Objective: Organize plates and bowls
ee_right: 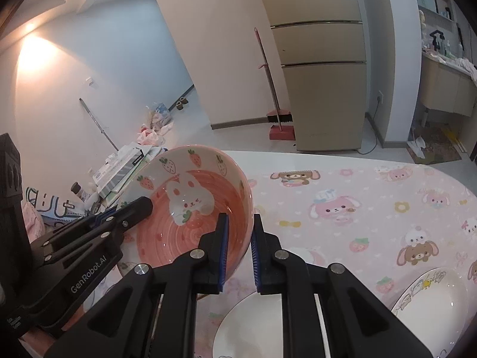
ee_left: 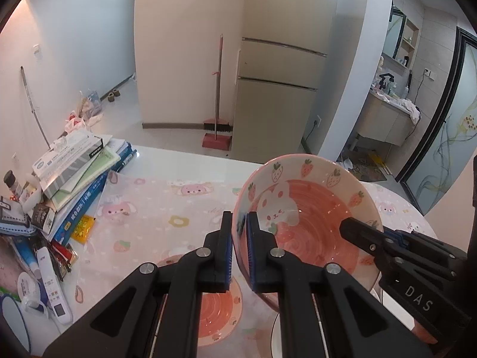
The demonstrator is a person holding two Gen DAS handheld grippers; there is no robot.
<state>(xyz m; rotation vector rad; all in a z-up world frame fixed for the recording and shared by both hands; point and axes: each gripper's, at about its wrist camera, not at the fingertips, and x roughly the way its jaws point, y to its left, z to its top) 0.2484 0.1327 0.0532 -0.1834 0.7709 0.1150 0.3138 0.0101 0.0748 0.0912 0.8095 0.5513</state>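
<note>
- While both grippers pinch opposite rims, the left wrist view shows the left gripper clenched on the near-left edge of the pink strawberry bowl, held tilted above the table; the right gripper grips the far rim, and a pink plate lies below.
- Over on the right wrist view, the right gripper is clamped on the bowl's right rim, with a white plate underneath and a white bowl nearby.
- Step in hand, I'd judge: carrying. Next calls for levelling the bowl and setting it down on a matching piece.

Beige fridge, broom, tiled floor
</note>
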